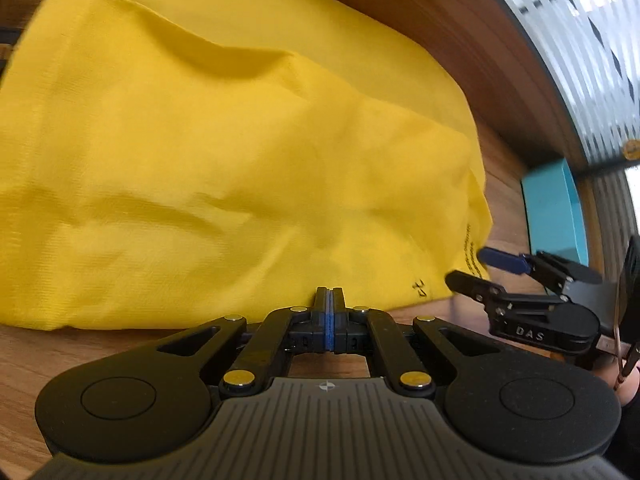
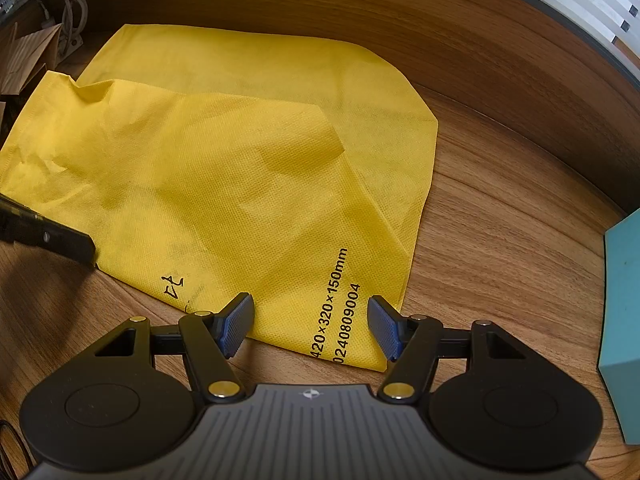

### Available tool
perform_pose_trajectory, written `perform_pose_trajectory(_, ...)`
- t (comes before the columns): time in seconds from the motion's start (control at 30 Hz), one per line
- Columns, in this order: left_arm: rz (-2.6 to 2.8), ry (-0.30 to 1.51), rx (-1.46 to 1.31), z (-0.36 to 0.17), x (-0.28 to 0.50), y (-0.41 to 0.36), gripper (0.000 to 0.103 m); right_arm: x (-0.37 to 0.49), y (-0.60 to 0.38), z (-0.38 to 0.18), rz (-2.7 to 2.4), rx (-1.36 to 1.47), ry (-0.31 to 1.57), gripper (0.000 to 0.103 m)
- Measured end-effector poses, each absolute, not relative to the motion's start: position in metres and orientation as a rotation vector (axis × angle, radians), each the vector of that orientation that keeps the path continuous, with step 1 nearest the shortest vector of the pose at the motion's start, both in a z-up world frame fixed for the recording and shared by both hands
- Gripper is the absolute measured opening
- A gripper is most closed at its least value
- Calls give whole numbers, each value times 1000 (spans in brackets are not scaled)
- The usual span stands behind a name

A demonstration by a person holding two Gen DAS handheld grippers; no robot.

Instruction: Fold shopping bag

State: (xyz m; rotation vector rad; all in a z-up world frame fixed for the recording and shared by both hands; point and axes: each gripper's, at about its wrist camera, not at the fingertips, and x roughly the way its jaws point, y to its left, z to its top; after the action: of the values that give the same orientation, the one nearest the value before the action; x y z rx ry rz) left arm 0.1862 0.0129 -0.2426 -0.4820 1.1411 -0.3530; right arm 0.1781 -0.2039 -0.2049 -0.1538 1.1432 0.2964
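The yellow shopping bag lies flat on the wooden table, with one layer folded over on a diagonal crease. Size lettering is printed on its near corner. My left gripper is shut, blue pads pressed together, with its tips on the bag's near edge and pinching the fabric there. In the right wrist view the left gripper reaches in from the left to that edge. My right gripper is open and hovers just over the lettered corner, one pad on each side and neither touching. The left wrist view shows the right gripper at the bag's right corner.
A teal box stands on the table right of the bag, also visible as the teal box in the left wrist view. A raised wooden ledge runs along the back. Cables and brown paper sit at the far left.
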Motion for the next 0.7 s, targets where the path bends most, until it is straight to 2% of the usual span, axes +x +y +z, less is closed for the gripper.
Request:
perform_pose_trajectory(0.3,-331,1138,-506,-234,172,46,2,181,-205,-204,296,-154,1144,71)
perform_pose_trajectory(0.7,-279,1130,-538,-239,174,54,3,187,-206,-206,317,-169,1142,71)
